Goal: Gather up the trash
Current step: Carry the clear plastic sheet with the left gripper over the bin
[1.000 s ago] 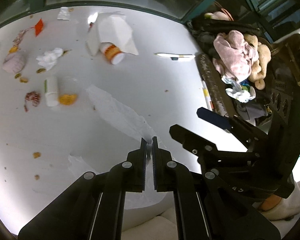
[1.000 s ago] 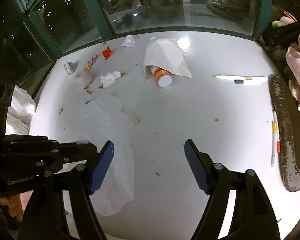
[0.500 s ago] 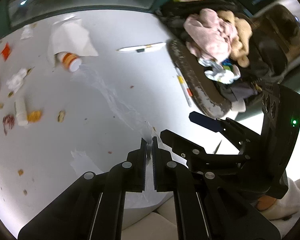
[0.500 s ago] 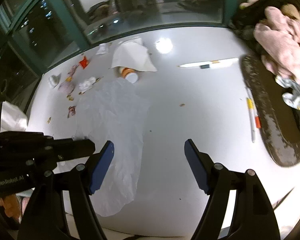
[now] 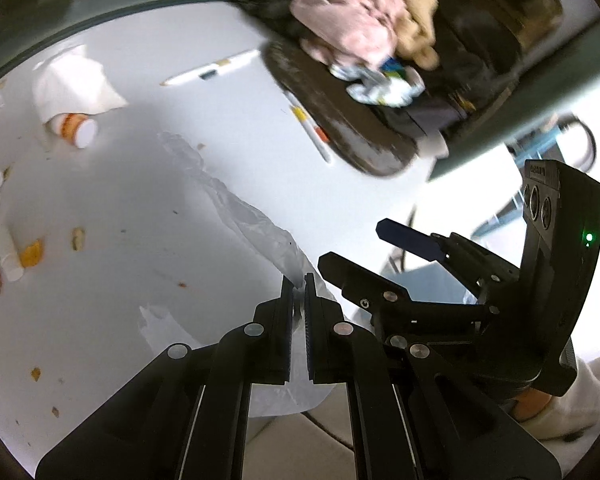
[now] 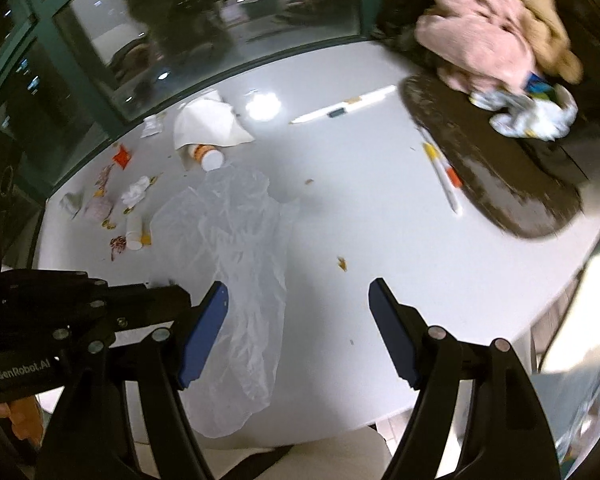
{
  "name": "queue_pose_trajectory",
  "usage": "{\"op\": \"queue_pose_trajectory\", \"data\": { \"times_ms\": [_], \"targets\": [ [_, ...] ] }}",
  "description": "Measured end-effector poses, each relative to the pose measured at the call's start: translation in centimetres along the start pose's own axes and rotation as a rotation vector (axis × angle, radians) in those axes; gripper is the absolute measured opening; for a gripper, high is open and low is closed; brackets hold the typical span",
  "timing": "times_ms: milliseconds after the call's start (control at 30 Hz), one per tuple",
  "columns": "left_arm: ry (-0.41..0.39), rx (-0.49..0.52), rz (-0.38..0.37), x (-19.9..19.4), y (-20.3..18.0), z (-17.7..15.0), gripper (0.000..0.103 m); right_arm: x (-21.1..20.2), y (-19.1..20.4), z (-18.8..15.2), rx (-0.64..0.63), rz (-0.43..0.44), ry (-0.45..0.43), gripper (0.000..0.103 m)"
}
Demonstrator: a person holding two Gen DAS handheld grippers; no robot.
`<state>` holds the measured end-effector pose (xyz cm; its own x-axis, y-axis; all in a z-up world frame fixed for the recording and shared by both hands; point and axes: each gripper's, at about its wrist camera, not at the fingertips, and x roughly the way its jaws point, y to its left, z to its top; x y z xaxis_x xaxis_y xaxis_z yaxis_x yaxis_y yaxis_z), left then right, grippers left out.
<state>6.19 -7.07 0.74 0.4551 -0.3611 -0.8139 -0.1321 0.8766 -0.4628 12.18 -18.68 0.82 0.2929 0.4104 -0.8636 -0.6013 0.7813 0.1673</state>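
My left claw (image 5: 299, 285) pinches the clear bag (image 6: 236, 240) at its near edge | my right claw (image 6: 298, 300) gapes wide, empty | trash (image 6: 128, 216) scattered far left on table (image 6: 380, 220)

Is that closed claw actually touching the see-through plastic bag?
Touching. In the left wrist view the left gripper has its jaws shut on a bunched edge of the plastic bag.
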Motion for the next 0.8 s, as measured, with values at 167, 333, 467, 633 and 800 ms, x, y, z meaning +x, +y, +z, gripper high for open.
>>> {"op": "queue_pose_trajectory", "data": {
  "times_ms": [167, 333, 467, 633, 800],
  "targets": [
    [0.077, 0.099, -0.043, 1.2, -1.9, -1.8, 0.004, -1.1, -1.0, -3.3, 0.109, -0.058, 0.001, 0.070],
    [0.141, 0.161, -0.078, 2.5, -3.6, -3.5, 0.004, -2.1, -2.0, -6.7, 0.194, -0.108, 0.021, 0.070],
    [0.176, 0.211, -0.096, 3.4, -5.4, -3.9, 0.004, -3.0, -3.0, -8.6, 0.256, -0.133, 0.024, 0.070],
    [0.193, 0.282, -0.112, 4.4, -8.6, -3.5, 0.004, -4.6, -5.0, -9.8, 0.302, -0.167, -0.013, 0.070],
    [0.200, 0.357, -0.128, 5.5, -12.8, -3.5, 0.004, -6.7, -7.9, -11.3, 0.341, -0.197, -0.045, 0.070]
  ]
}}
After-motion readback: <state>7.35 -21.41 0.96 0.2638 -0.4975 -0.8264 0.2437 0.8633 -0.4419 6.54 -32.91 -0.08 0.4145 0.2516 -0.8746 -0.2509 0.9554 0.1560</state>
